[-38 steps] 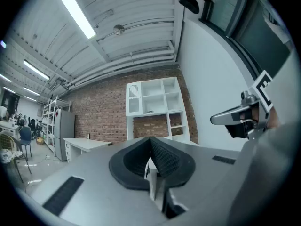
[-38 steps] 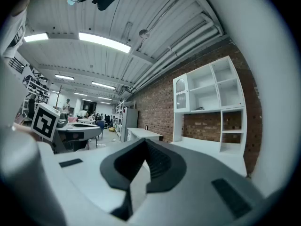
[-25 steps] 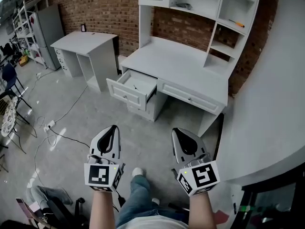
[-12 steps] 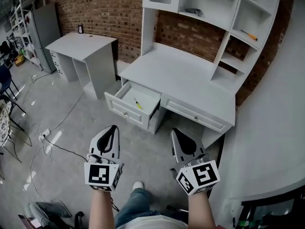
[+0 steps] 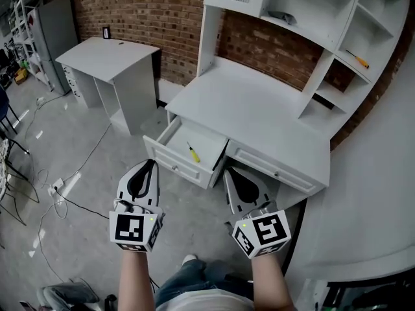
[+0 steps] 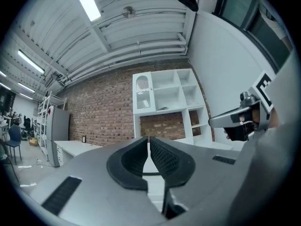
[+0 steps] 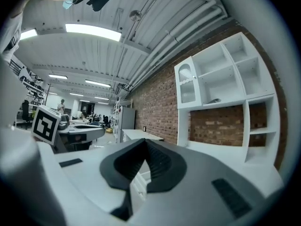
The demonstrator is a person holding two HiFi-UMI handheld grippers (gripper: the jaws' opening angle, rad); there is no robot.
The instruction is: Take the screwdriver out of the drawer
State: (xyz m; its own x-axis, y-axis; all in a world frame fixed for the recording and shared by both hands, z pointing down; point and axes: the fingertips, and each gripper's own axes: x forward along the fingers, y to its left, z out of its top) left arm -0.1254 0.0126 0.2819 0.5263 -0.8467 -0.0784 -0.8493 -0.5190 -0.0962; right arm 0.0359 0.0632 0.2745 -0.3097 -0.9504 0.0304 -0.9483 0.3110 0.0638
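Not out yet: screwdriver (image 5: 192,152), yellow handle, loose inside open drawer (image 5: 174,165), centre of frame, below front edge of desk (image 5: 259,105). L gripper (image 5: 152,164) lower left, R gripper (image 5: 228,172) lower centre, both short of drawer, touching nothing. Jaws together on each, empty. Done: drawer open. Left, prob.: reach in, spread jaws, clamp handle, lift clear.

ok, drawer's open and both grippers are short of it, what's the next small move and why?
Probably carry the right gripper forward over the drawer, toward the screwdriver. The drawer is already pulled out, the yellow-handled screwdriver lies loose inside, and the right gripper and left gripper are both short of it, shut and empty.
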